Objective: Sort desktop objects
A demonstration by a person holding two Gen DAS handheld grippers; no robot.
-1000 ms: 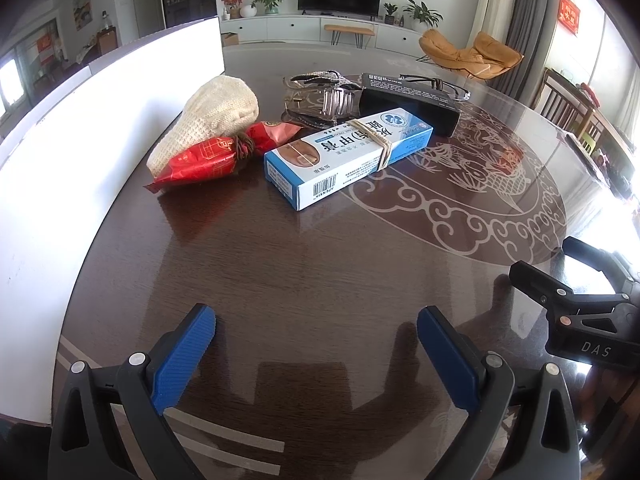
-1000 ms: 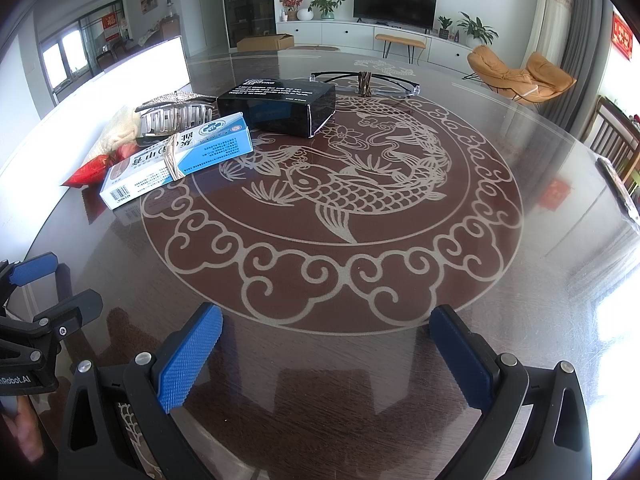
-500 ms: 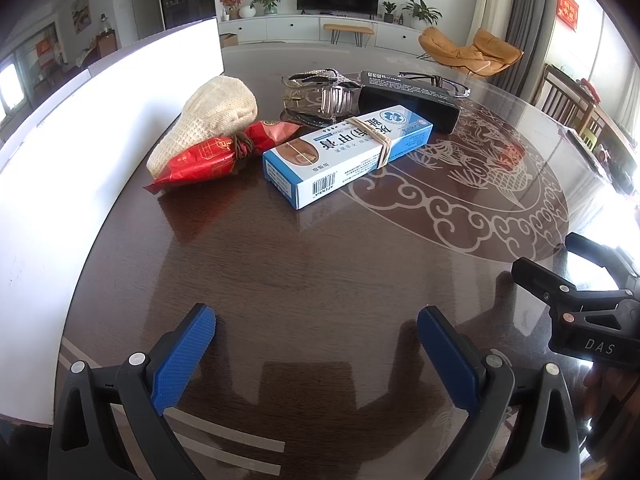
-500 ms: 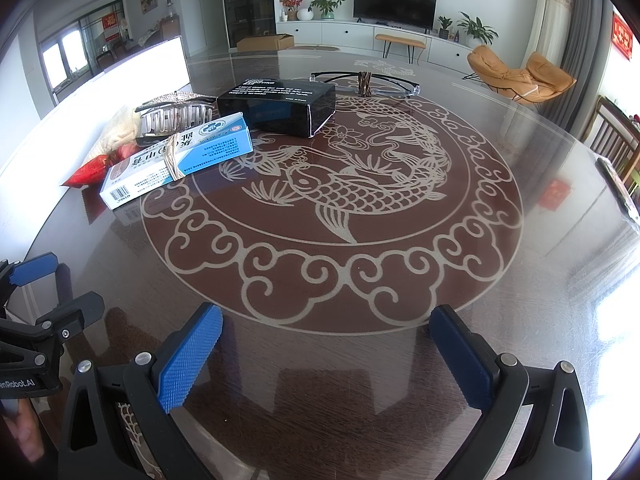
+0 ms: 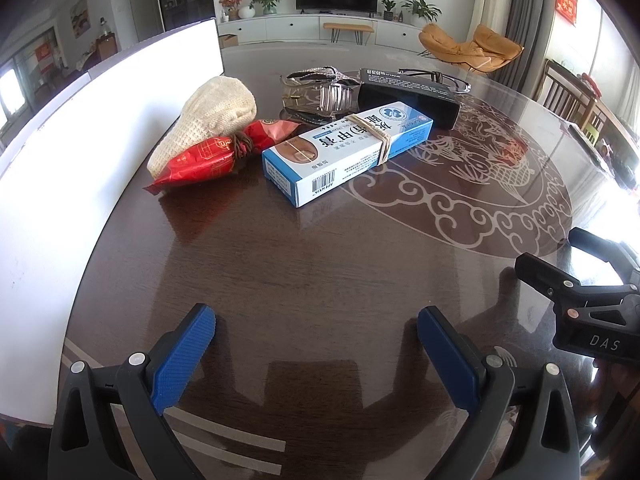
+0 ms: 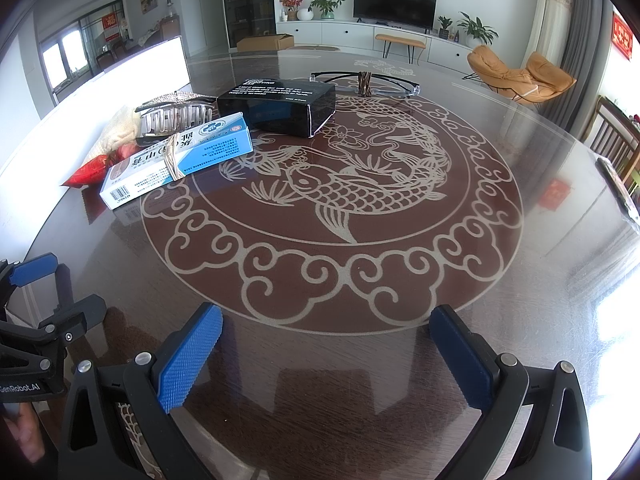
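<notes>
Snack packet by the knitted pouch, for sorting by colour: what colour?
Red snack packet; left wrist view.

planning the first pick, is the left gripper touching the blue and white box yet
Apart. The left wrist view shows bare table between the open left gripper and the blue and white box.

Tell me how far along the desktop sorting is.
Nothing looks sorted. The blue-and-white carton, red foil packet, cream knitted pouch, silver hair claw, black box and eyeglasses sit clustered. Left gripper and right gripper are open, empty. All remain.
</notes>
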